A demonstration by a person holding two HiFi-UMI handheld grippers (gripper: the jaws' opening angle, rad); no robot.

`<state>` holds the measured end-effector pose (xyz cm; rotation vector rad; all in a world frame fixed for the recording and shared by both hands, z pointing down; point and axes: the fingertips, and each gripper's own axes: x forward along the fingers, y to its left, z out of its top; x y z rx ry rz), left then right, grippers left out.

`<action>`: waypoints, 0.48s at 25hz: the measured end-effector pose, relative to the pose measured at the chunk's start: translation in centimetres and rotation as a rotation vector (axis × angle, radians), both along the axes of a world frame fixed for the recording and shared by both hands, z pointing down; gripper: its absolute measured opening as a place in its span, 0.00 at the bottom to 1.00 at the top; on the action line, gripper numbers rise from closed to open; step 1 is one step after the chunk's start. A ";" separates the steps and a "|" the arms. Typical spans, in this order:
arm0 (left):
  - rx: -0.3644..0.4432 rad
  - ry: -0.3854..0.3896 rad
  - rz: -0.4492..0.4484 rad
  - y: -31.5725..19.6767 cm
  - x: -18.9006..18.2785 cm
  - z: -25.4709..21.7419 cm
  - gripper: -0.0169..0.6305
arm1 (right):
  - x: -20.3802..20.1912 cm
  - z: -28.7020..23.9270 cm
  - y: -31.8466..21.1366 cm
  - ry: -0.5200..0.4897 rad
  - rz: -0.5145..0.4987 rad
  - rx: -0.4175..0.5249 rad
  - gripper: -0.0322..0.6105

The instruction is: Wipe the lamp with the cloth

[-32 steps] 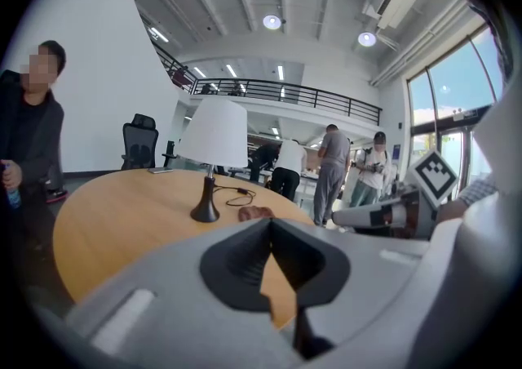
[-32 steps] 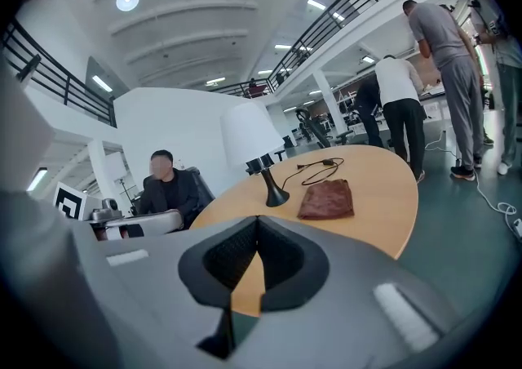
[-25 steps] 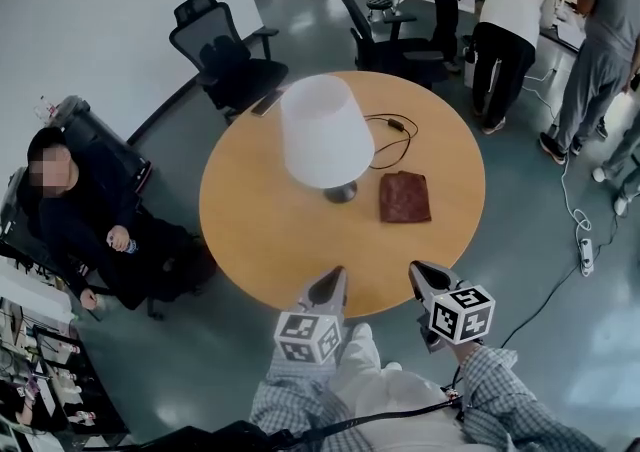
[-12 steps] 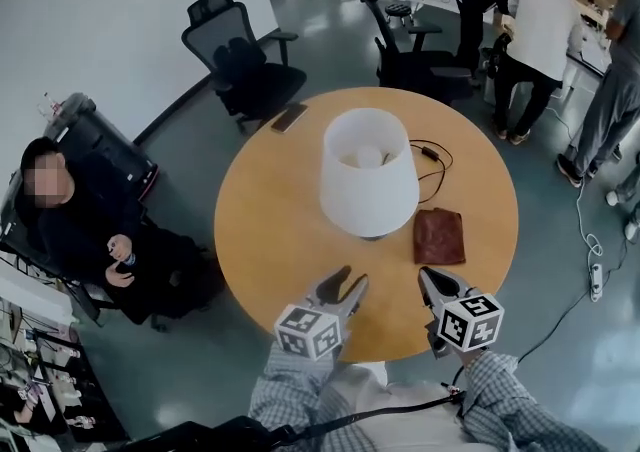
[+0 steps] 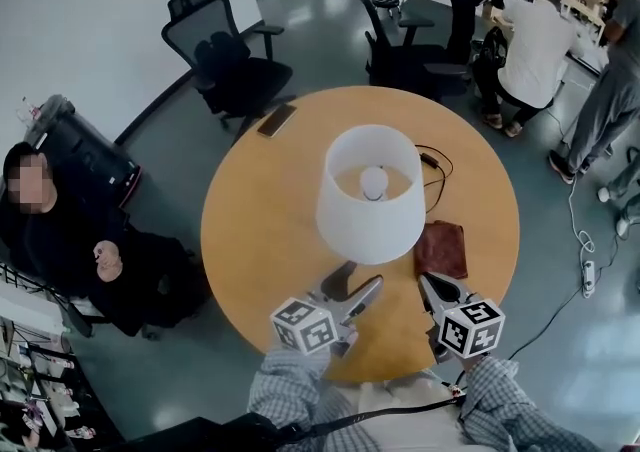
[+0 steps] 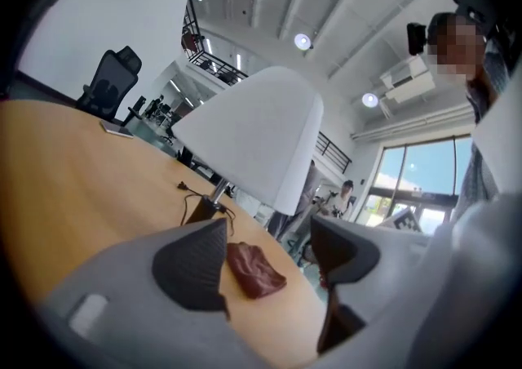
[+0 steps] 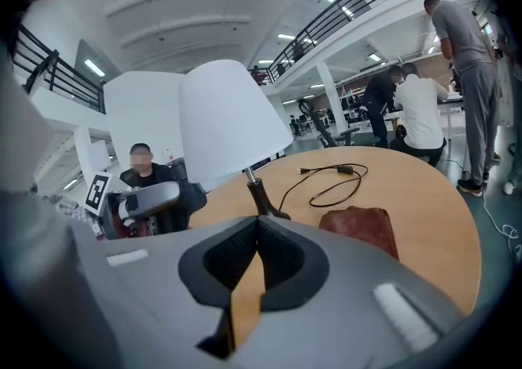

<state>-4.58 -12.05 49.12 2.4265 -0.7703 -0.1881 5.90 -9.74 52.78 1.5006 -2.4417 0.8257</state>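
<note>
The left gripper hovers just in front of the white lamp on the round table. Its jaws are opening with nothing between them, probably to steady the lamp. The brown cloth lies flat just right of the lamp's base, untouched. Right of the lamp, the right gripper is clenched, empty, and points at the cloth.

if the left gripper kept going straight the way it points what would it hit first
Probably the cloth, lying framed between its opening, empty jaws; the lamp base sits beside that line. Depth is unclear.
</note>
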 end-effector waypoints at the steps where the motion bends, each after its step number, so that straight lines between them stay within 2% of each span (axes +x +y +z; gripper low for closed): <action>1: 0.002 0.034 0.005 -0.4 0.2 -0.3 0.51 | 0.2 0.0 -0.4 0.002 -0.001 -0.001 0.05; 4: -0.031 0.180 0.001 -1.3 0.6 -1.3 0.52 | 0.7 0.1 -1.2 0.007 -0.011 -0.007 0.05; 9: -0.130 0.506 0.017 -2.5 0.9 -3.8 0.52 | 1.7 0.6 -2.8 0.016 -0.023 -0.016 0.05; 12: -0.143 0.652 0.018 -2.6 0.2 -3.9 0.52 | 1.8 1.0 -3.4 0.023 -0.042 -0.020 0.05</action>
